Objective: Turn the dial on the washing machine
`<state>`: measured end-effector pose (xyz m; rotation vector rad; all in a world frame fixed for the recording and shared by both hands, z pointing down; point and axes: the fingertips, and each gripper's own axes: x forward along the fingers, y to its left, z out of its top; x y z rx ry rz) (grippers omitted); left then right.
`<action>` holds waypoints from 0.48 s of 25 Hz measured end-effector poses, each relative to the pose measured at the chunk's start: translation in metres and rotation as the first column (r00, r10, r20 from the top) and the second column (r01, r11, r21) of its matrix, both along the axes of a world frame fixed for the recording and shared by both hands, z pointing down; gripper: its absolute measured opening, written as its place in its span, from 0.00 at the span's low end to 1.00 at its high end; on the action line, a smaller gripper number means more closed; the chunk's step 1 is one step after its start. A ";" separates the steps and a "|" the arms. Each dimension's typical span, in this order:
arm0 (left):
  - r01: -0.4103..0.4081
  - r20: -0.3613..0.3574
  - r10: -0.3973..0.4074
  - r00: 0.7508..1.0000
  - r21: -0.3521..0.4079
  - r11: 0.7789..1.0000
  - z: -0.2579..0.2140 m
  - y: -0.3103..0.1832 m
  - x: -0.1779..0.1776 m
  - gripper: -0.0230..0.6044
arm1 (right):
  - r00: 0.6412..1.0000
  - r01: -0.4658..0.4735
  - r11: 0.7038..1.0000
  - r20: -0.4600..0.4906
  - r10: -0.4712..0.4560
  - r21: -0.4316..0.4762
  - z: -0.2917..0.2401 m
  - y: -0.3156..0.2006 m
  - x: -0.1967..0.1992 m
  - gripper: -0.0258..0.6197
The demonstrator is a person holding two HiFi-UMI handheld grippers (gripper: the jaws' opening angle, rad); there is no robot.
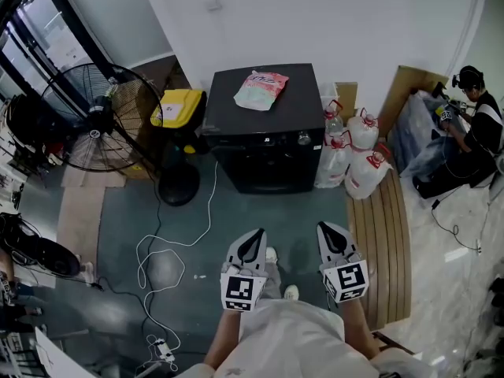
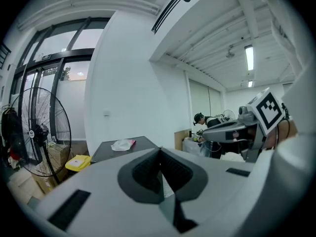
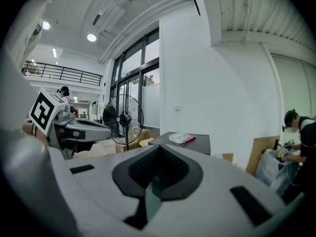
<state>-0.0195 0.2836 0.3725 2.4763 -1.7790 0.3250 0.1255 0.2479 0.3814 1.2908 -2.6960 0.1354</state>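
Note:
The black washing machine (image 1: 264, 132) stands against the far wall, with its small round dial (image 1: 304, 138) at the upper right of its front. A pink and white pouch (image 1: 261, 90) lies on its lid. My left gripper (image 1: 250, 246) and right gripper (image 1: 335, 239) are held side by side close to the person's body, well short of the machine, both shut with nothing between the jaws. In the left gripper view the left gripper (image 2: 160, 149) points over the machine's lid (image 2: 129, 145). In the right gripper view the right gripper (image 3: 159, 147) points toward the pouch (image 3: 181, 138).
A large floor fan (image 1: 98, 116) stands at the left, with a yellow bag (image 1: 179, 107) beside the machine. White tied bags (image 1: 354, 152) crowd the machine's right side. A white cable (image 1: 169, 242) snakes across the floor. Wooden slats (image 1: 383, 235) lie at the right, and a person (image 1: 472, 124) sits at the far right.

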 end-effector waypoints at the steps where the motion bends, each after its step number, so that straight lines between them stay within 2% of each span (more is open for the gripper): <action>1: -0.002 -0.001 0.002 1.000 0.003 1.000 0.000 -0.004 -0.002 0.06 | 1.000 -0.001 1.000 -0.002 0.001 0.002 0.001 -0.003 -0.002 0.05; 12: -0.068 -0.022 0.068 0.997 0.002 0.998 0.010 -0.076 -0.021 0.06 | 0.996 -0.081 0.997 -0.026 0.081 -0.009 0.010 -0.064 -0.014 0.05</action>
